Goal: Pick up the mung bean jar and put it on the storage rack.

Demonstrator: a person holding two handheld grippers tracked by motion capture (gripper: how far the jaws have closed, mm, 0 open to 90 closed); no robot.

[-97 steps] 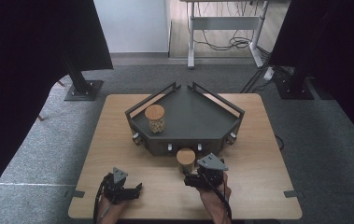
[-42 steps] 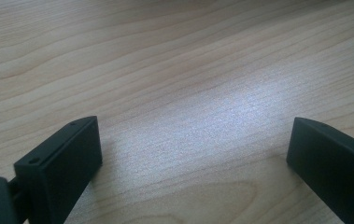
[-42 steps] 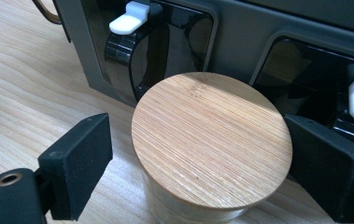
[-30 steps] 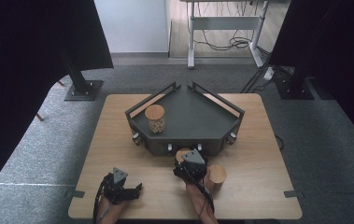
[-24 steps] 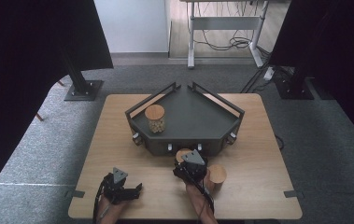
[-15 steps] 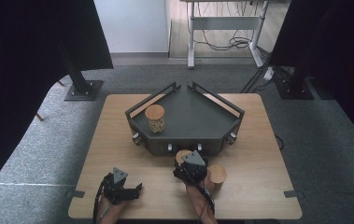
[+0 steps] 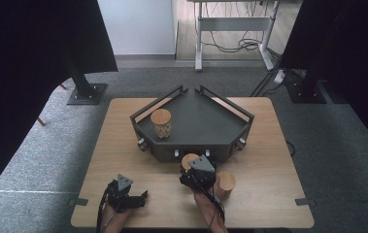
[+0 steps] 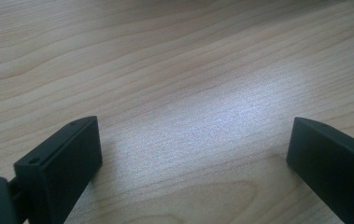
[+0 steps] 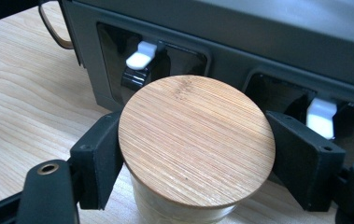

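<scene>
A glass jar with a round bamboo lid [image 9: 195,140] stands just in front of the dark tray [image 9: 268,32]. My right gripper [image 9: 195,149] is shut on it, one jaw pressing on each side below the lid. From above, the same jar [image 7: 188,159] shows under my right gripper [image 7: 190,168]. A second lidded jar [image 7: 226,183] stands on the table just right of that hand. A third jar [image 7: 161,122] stands inside the tray [image 7: 206,121] at its left. My left gripper [image 7: 141,197] rests open on the wood near the front edge, with nothing between its fingers [image 8: 58,163].
The tray has low rails on its back sides and white latches [image 9: 139,58] along its front wall. The wooden table [image 7: 269,145] has bare surface on both sides of the tray. Black stands and a desk frame stand on the floor beyond.
Since the earliest frame my right gripper has shifted left, off the right-hand jar, onto the jar at the tray's front. Over the last second nothing has visibly moved.
</scene>
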